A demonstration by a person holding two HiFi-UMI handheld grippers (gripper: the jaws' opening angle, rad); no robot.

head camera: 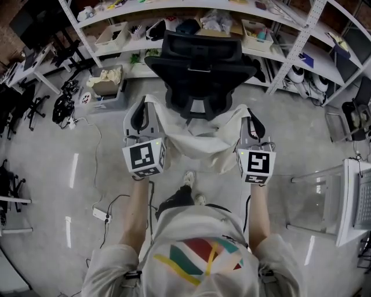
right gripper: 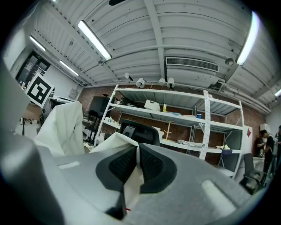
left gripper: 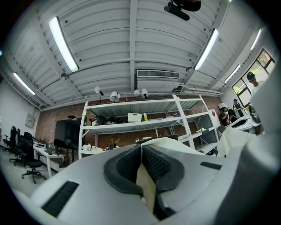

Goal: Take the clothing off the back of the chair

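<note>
A cream-white garment hangs in a sagging span between my two grippers, on my side of the black office chair. Its upper edge lies close to the lower part of the chair's back; I cannot tell whether it touches it. My left gripper is shut on the garment's left corner, and the cloth shows pinched between the dark pads. My right gripper is shut on the right corner, with a fold of cloth squeezed between its pads. The chair stands ahead in the right gripper view.
Long white shelving filled with boxes runs behind the chair. A cardboard box sits on the floor at the left, next to cables and a power strip. A white table stands at the right. The person's foot is below the garment.
</note>
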